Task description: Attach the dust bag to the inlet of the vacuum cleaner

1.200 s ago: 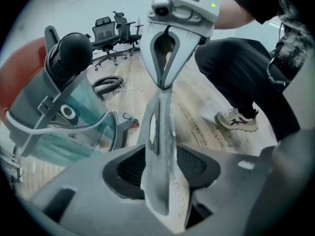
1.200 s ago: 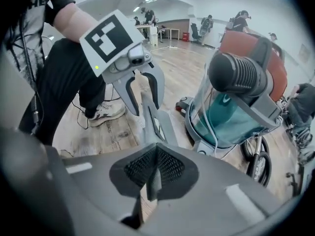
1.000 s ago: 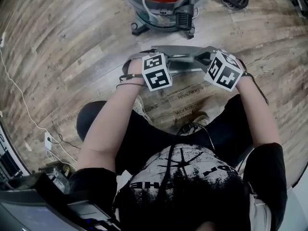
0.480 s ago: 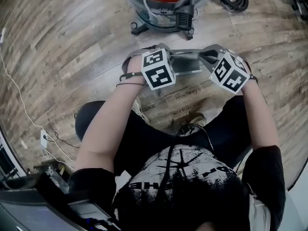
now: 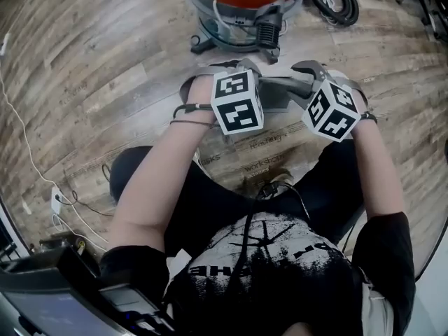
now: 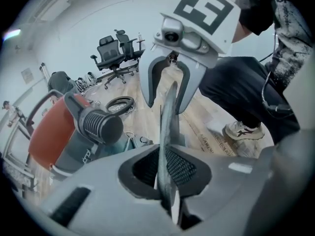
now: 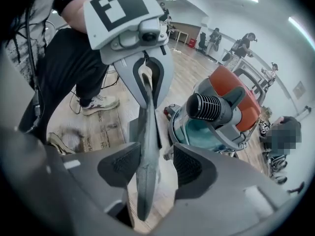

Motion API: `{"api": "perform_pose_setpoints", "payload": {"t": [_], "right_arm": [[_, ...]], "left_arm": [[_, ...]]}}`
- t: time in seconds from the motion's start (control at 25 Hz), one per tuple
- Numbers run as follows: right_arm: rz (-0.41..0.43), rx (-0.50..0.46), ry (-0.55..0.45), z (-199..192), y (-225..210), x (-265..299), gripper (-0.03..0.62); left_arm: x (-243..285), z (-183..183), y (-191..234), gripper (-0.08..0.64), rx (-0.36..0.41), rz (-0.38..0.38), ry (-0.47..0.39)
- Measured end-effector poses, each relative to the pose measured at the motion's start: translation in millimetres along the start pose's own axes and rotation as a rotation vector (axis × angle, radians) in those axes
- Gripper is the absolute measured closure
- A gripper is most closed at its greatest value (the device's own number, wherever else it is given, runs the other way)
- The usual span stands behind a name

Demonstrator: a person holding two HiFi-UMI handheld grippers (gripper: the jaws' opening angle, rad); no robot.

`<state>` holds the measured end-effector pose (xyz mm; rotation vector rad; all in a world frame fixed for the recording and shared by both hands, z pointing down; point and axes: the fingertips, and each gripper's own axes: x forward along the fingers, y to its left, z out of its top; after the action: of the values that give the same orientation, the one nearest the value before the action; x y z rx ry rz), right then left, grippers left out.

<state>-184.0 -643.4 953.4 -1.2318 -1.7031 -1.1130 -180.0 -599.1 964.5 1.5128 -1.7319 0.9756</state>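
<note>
Head view: shows open wood floor (image 5: 105, 68) at left and the vacuum cleaner (image 5: 238, 5) near ahead, with both forearms stretched forward and the dust bag (image 5: 276, 93) between them.

Left gripper view: shows the left gripper (image 6: 166, 181) clamped on the dust bag's edge.

Right gripper view: shows the right gripper (image 7: 156, 168) just opening, pads apart around the opposite edge.

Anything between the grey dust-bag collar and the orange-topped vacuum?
No. The head view shows only bare wood-plank floor between the flat grey dust-bag collar and the orange-lidded grey vacuum cleaner.
</note>
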Motion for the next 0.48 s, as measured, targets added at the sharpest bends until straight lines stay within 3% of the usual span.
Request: {"api": "perform_pose_setpoints", "payload": {"t": [0.16, 0.24, 0.48], "right_arm": [[-0.019, -0.037, 0.021, 1.1, -6.8, -1.7, 0.459], [-0.041, -0.049, 0.016, 6.1, -11.3, -3.9, 0.542], [-0.081, -0.029, -0.021, 27.0, -27.0, -12.8, 0.562]], "left_arm": [[-11.0, 13.6, 6.6, 0.533, 0.033, 0.027, -0.026], [-15.9, 13.6, 12.5, 0.532, 0.037, 0.042, -0.028], [-37.0, 10.5, 37.2, 0.526, -0.003, 0.106, -0.049]]}}
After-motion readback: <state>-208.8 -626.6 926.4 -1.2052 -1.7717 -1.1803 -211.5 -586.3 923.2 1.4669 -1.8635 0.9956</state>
